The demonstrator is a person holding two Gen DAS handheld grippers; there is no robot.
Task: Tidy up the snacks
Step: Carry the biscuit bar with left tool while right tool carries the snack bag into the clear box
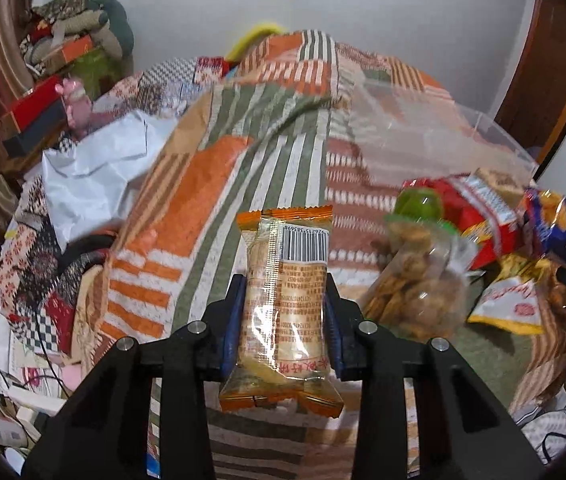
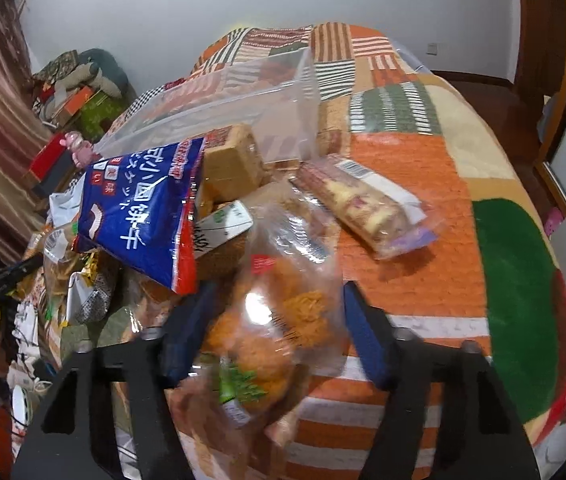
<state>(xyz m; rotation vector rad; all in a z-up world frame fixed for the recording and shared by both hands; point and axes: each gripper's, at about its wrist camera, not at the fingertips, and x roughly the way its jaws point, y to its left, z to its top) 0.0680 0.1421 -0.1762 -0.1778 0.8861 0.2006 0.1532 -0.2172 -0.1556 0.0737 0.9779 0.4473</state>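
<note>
Glossy plastic snack wrapper (image 1: 283, 296); matt woven cloth bedspread (image 1: 219, 184).

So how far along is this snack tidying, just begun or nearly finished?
Barely begun, it seems. The clear plastic bin on the patchwork bedspread looks nearly empty. In hand: the left gripper grips an orange-ended wrapped biscuit pack; the right gripper straddles a clear bag of golden snacks, jaws apart. Left: the blue biscuit bag and the surrounding pile.
</note>
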